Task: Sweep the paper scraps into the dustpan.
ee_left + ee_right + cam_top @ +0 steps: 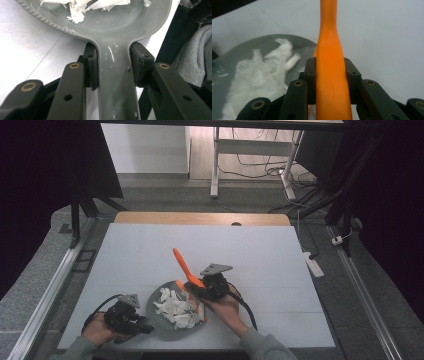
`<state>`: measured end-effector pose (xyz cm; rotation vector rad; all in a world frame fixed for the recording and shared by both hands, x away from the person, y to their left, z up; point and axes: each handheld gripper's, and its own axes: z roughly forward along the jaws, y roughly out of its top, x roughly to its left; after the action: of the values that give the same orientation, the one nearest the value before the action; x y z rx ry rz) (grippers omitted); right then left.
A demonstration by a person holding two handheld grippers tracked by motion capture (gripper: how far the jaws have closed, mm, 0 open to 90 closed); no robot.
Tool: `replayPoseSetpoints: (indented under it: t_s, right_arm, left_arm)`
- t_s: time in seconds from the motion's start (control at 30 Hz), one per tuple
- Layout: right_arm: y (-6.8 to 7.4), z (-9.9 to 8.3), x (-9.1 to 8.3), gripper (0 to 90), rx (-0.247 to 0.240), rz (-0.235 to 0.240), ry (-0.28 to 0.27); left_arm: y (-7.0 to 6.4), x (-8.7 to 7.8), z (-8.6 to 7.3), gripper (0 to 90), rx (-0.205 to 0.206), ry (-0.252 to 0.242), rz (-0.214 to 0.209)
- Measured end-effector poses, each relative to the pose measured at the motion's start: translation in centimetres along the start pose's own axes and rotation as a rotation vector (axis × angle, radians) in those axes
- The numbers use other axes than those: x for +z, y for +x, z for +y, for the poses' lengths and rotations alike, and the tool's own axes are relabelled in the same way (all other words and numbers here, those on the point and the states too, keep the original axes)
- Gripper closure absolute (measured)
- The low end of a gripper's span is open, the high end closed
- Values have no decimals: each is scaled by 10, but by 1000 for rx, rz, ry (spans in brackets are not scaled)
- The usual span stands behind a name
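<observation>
Near the front edge of the white table, we are clamping the left gripper on the handle of the round grey plastic pan holding white shreds, while our right gripper is gripping the orange plastic spatula over its far rim.

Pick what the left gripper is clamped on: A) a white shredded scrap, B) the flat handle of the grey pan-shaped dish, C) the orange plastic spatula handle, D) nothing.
B: in the left gripper view the left gripper has its jaws pressed against both sides of the flat handle of the grey pan-shaped dish, whose bowl holds white shreds.
</observation>
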<state>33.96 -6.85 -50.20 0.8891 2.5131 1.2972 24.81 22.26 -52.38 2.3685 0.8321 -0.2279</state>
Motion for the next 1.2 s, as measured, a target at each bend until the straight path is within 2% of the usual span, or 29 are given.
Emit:
replayPoseSetpoints:
  t_s: [0.1,0.3,0.4,0.47,0.63,0.83,1.2]
  right_arm:
    - [12,4,5,704,7,40,-2]
    - [38,15,16,704,-27,113,-20]
    - [45,20,14,705,-49,128,-45]
    - [43,22,9,704,-52,117,-64]
    - [25,23,-5,705,-19,87,-93]
    - [8,20,-17,704,-6,61,-106]
    - [0,19,-24,704,-5,42,-116]
  left_arm:
    - [0,0,0,618,0,-2,0]
    - [0,1,0,618,0,-4,1]
    - [0,1,0,618,-1,-7,1]
    - [0,1,0,618,-2,-9,-2]
    - [1,1,-1,618,-1,-13,-7]
    - [1,1,-1,618,1,-20,-4]
    - [1,0,-2,617,-9,-38,-3]
